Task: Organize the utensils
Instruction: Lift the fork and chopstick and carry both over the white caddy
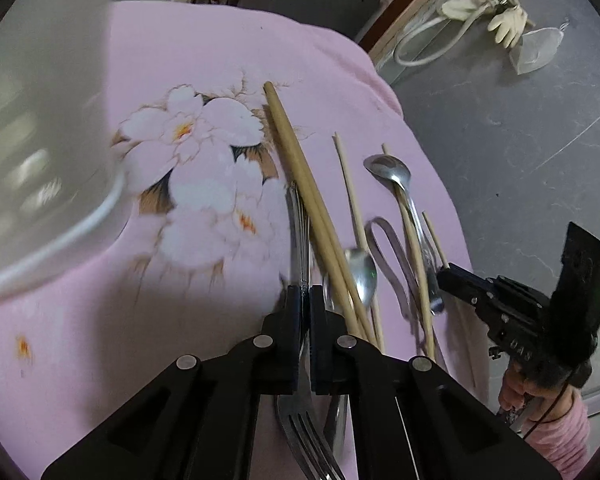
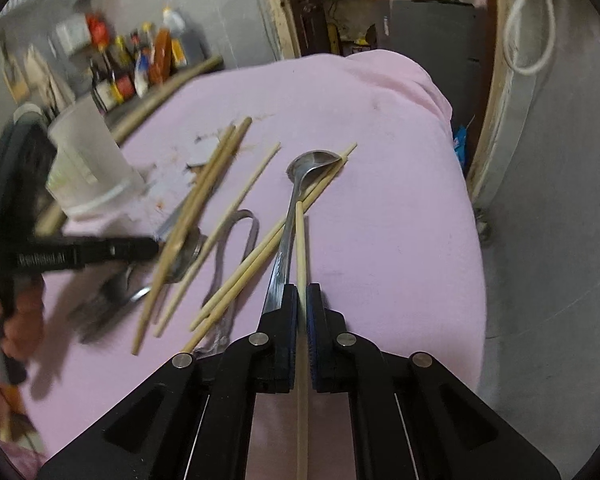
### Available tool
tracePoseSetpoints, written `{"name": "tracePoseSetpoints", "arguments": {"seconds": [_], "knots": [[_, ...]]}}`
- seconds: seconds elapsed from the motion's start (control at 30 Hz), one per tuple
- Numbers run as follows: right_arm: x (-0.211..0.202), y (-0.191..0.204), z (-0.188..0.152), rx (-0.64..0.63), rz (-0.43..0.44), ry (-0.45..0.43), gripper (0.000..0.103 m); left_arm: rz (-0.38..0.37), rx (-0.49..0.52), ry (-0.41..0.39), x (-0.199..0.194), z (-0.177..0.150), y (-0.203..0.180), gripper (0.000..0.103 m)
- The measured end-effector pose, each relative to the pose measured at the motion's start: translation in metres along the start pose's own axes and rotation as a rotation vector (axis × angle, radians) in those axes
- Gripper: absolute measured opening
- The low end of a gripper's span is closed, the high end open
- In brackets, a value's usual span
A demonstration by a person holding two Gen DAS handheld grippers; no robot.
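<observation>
- Cloth (image 2: 400,220) right of spoon (image 2: 300,184): bare, open for passage.
- Centre: crossed chopsticks (image 2: 204,200) and spoons clutter the way.
- Left: white cup (image 2: 88,160) stands as an obstacle.

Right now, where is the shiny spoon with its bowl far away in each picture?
Left wrist view: the spoon lies right of center, bowl toward the top.
Right wrist view: the spoon sits at center, beside the held chopstick.
Shared landmark: the grey strap loop on the pink cloth.

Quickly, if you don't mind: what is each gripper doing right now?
Left gripper: shut on the fork.
Right gripper: shut on a chopstick.
</observation>
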State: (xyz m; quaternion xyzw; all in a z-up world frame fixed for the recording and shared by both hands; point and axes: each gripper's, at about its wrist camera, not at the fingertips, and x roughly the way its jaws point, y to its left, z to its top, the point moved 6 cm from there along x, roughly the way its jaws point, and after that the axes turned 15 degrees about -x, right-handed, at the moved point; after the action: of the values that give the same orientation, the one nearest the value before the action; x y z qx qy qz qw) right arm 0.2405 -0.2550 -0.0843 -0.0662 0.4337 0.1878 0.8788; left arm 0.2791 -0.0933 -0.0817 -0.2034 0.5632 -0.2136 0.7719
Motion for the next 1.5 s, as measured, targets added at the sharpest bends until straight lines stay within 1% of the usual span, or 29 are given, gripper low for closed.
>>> {"name": "tracePoseSetpoints", "arguments": {"seconds": [0.1,0.2,0.23,0.33,0.37,0.43,0.57,0.63,0.7,0.77,0.9,0.97,1.03,1.13,1.2,1.23,1.37,1.43,1.5], "knots": [[-0.013,0.005,-0.004,0.03,0.027,-0.075,0.003,-0.025,-0.02,-0.014,-0.013,-0.017,0.005,0.0],[-0.031,0.017,0.0,0.001,0.016,-0.17,0.003,-0.048,-0.03,-0.062,-0.031,-0.031,0.008,0.0],[-0.039,0.024,0.002,-0.008,0.02,-0.214,0.003,-0.057,-0.034,-0.079,-0.036,-0.034,0.008,0.0],[-0.05,0.04,0.008,-0.051,0.005,-0.285,0.003,-0.064,-0.047,-0.121,-0.046,-0.046,0.013,0.0],[-0.054,0.048,0.01,-0.079,-0.002,-0.309,0.003,-0.063,-0.06,-0.125,-0.044,-0.044,0.01,0.0],[-0.054,0.058,0.013,-0.105,0.007,-0.322,0.003,-0.066,-0.08,-0.137,-0.047,-0.047,0.012,0.0],[-0.049,0.068,0.018,-0.109,0.054,-0.322,0.003,-0.005,-0.102,-0.194,-0.059,-0.051,0.019,0.0],[-0.048,0.071,0.02,-0.104,0.076,-0.335,0.003,0.004,-0.102,-0.229,-0.064,-0.051,0.02,0.0],[-0.053,0.073,0.019,-0.101,0.09,-0.354,0.003,0.009,-0.095,-0.281,-0.073,-0.051,0.021,0.0],[-0.057,0.076,0.024,-0.104,0.102,-0.385,0.003,0.006,-0.078,-0.364,-0.087,-0.051,0.017,0.0],[-0.073,0.09,0.042,-0.134,0.104,-0.493,0.003,0.004,-0.043,-0.532,-0.112,-0.051,0.01,0.0],[-0.081,0.097,0.053,-0.143,0.108,-0.555,0.003,0.0,-0.038,-0.616,-0.125,-0.045,0.007,0.0],[-0.088,0.106,0.065,-0.156,0.105,-0.616,0.003,-0.007,-0.043,-0.681,-0.133,-0.038,0.006,0.0],[-0.1,0.121,0.089,-0.179,0.099,-0.726,0.003,-0.027,-0.049,-0.793,-0.163,-0.025,0.013,0.0],[-0.106,0.131,0.111,-0.182,0.114,-0.797,0.003,-0.034,-0.055,-0.855,-0.182,-0.018,0.019,0.0],[-0.108,0.136,0.122,-0.185,0.12,-0.828,0.003,-0.035,-0.064,-0.898,-0.193,-0.009,0.023,0.0],[-0.114,0.157,0.174,-0.179,0.151,-0.982,0.003,-0.014,-0.064,-1.021,-0.23,0.024,0.039,0.0],[-0.113,0.163,0.194,-0.168,0.153,-1.033,0.003,-0.025,-0.064,-1.085,-0.248,0.039,0.049,0.0],[-0.108,0.172,0.216,-0.159,0.146,-1.082,0.003,-0.014,-0.071,-1.153,-0.262,0.058,0.062,0.0]]}}
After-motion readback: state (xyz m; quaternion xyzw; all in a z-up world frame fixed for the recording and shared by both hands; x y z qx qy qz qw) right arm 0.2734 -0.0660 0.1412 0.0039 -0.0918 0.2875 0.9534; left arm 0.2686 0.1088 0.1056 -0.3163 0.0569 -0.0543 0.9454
